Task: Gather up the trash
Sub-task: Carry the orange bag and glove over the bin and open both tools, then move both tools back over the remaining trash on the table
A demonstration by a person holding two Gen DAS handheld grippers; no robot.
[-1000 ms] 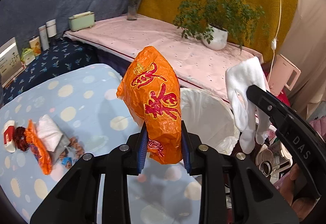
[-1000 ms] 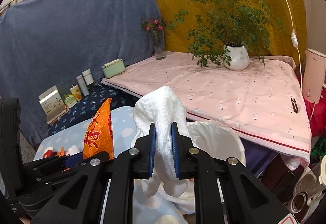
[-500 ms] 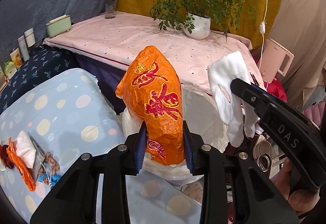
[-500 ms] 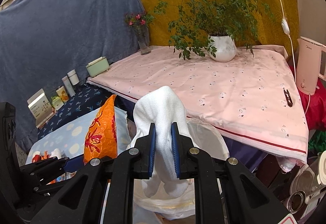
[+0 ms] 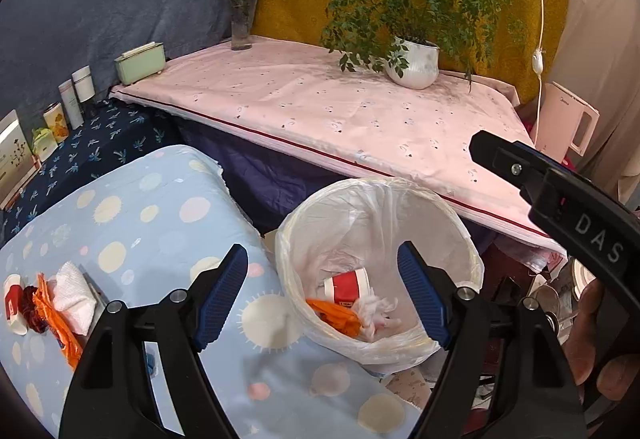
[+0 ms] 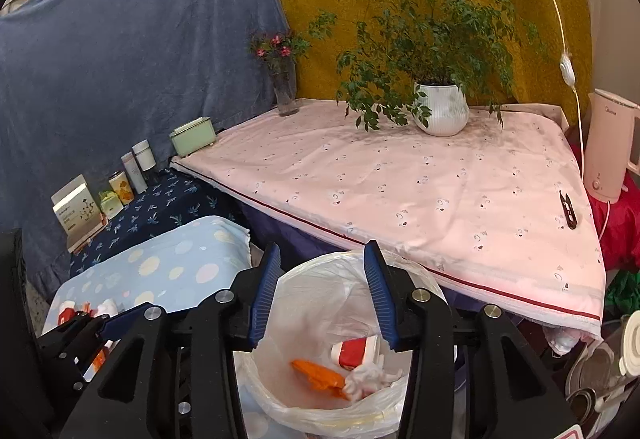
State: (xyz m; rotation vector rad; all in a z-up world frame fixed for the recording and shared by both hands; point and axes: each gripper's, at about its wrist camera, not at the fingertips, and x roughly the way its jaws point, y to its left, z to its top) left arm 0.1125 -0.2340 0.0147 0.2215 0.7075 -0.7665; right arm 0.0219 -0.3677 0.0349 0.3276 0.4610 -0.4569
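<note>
While both grippers (image 5: pixel 322 293) (image 6: pixel 318 293) gape empty, having just opened, crumpled orange wrapper (image 5: pixel 334 315) and white tissue (image 5: pixel 376 313) lie in the plastic-lined bin (image 5: pixel 400 195)

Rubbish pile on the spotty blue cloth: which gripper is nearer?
Left. The left gripper hangs between pile and bin; the right gripper hangs over the bin, farther off.

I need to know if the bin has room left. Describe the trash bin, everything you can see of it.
The trash bin is round and upright, lined with a thin translucent white bag folded over its rim. It stands beside the blue dotted cloth, below the pink-covered table. At its bottom lie an orange wrapper, crumpled white tissue and a red-and-white cup; most of it is unfilled.
</note>
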